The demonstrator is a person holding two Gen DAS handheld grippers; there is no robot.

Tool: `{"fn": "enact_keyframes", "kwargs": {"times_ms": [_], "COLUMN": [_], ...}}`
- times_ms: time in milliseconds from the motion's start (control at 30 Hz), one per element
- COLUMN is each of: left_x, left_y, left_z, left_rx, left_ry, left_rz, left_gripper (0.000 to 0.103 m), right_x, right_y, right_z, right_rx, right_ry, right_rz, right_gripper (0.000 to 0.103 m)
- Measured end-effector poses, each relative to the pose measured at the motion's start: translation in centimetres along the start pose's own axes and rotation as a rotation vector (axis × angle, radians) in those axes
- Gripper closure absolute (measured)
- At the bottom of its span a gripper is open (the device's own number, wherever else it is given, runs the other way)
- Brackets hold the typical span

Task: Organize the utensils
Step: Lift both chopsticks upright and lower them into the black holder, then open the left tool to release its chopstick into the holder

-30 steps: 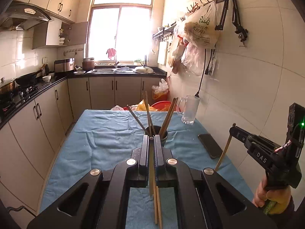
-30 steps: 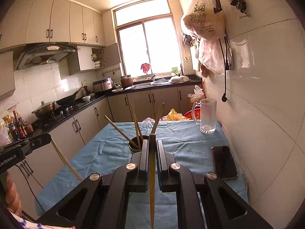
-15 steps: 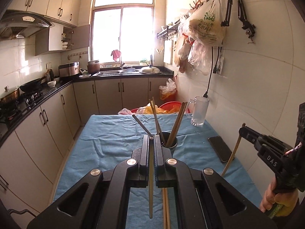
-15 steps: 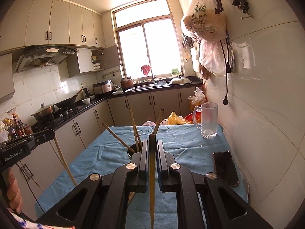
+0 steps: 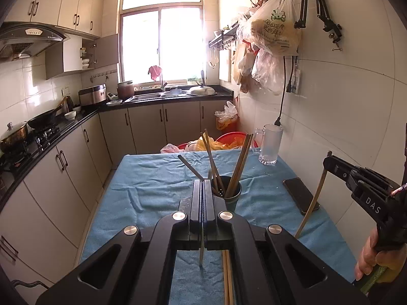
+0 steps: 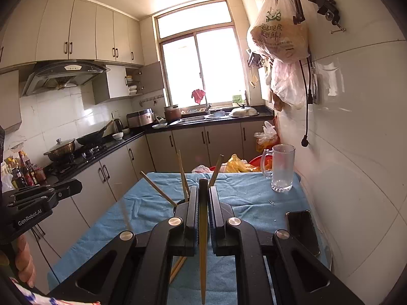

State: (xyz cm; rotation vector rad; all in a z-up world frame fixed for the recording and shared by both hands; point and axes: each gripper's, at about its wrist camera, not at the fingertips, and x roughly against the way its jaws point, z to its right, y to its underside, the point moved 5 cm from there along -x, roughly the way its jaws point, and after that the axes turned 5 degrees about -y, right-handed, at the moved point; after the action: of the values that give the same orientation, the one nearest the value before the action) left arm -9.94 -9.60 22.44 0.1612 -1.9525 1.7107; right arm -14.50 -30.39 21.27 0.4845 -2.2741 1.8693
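- The surface point(image 5: 152, 178), draped in blue cloth, carries a dark cup point(image 5: 232, 190) bristling with chopsticks.
- The left claw point(image 5: 202, 190) is clamped on one chopstick point(image 5: 201, 251).
- The right claw point(image 6: 203, 195) pinches another chopstick point(image 6: 202, 254).

A cup point(image 5: 230, 190) stands near the middle of the cloth-covered worktop point(image 5: 152, 185), with several chopsticks point(image 5: 239, 165) leaning out of it in different directions. Behind it to the right, by the wall, stands a glass mug point(image 5: 271, 143), and nearer on that same side a phone point(image 5: 300, 198) lies flat beside the worktop's edge. A loose pair of chopsticks point(image 5: 227, 277) lies on the cloth at the near end, and beyond the far end sit bags point(image 5: 216, 145) and a basin point(image 5: 232, 137).
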Motion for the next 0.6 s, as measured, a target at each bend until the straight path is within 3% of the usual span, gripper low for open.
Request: {"fn": "enact_keyframes", "kwargs": {"times_ms": [133, 300, 433, 600], "left_x": [-1.1, -5.0, -9.0, -14.2], "left_y": [0.3, 2.4, 5.9, 8.8], "left_z": [-0.4, -1.2, 0.1, 0.0], "left_rx": [0.017, 0.043, -0.020, -0.053], "left_ry": [-0.011, 0.030, 0.084, 0.062], "left_rz": [-0.033, -0.148, -0.241, -0.316], "left_gripper": [0.103, 0.101, 0.079, 0.078], "right_x": [-0.4, -0.4, -0.7, -1.7], "right_y": [0.4, 0.7, 1.2, 1.9], "right_z": [0.2, 1.5, 2.7, 4.1], "right_rx": [-0.012, -0.051, -0.085, -0.144], "right_ry": [-0.005, -0.002, -0.008, -0.032], "right_rz": [-0.016, -0.028, -0.046, -0.081], "right_gripper": [0.096, 0.096, 0.096, 0.096]}}
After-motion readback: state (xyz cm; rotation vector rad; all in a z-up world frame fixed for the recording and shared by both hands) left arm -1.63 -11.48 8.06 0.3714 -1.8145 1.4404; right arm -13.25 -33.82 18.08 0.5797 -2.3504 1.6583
